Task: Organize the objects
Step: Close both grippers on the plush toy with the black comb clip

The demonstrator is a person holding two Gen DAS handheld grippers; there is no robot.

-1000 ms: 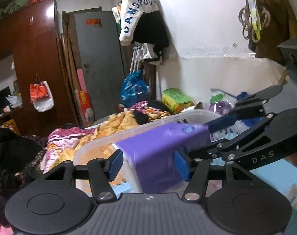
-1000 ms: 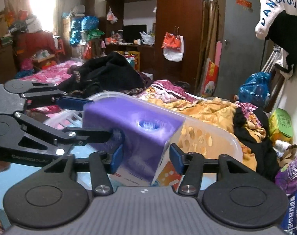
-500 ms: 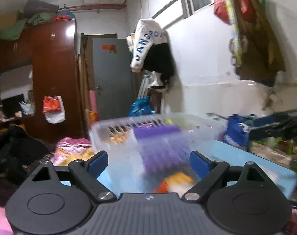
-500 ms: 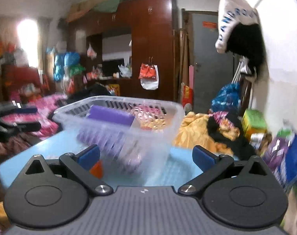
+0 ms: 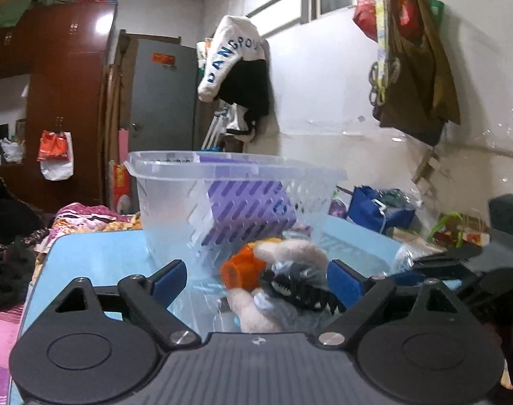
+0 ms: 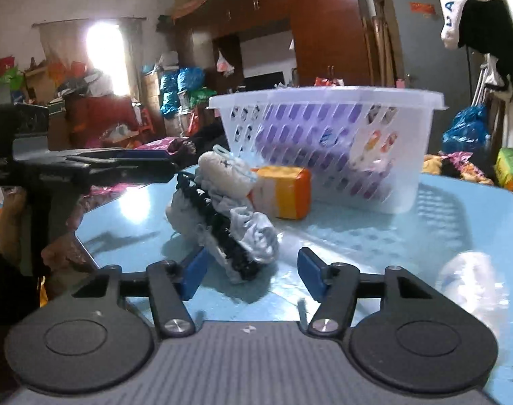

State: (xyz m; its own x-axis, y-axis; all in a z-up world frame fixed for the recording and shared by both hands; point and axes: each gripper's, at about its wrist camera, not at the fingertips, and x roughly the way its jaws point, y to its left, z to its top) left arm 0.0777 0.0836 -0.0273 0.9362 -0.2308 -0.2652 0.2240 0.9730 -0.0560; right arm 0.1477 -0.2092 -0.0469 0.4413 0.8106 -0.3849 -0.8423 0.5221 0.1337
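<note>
Blue pads face each other across a wide gap on both tools: the left gripper (image 5: 256, 278) has its fingers spread with nothing pinched, and the right gripper (image 6: 251, 271) likewise stands spread and empty. Just past the fingers in both views a plush toy (image 6: 222, 216) of white, grey and black lies on the glossy light-blue counter (image 6: 425, 229), its foot reaching between the right fingers without being pressed by them. Touching the toy on its far side is an orange box (image 6: 286, 190), lying on the counter just in front of the basket. The translucent white basket (image 6: 327, 141) stands upright on the counter behind them, and a purple box (image 5: 249, 209) leans tilted inside it, seen through the slotted wall; printing on that box is too blurred to read. A clear crumpled bag (image 6: 472, 283) lies near the right edge of the counter. Beyond the counter a bed with a patterned quilt (image 5: 87, 217), a dark red wardrobe (image 5: 67, 108) and a grey door (image 5: 161, 101) fill the room, and a white jacket (image 5: 232, 54) hangs on the wall, lettered "ANGROU" in blue.
</note>
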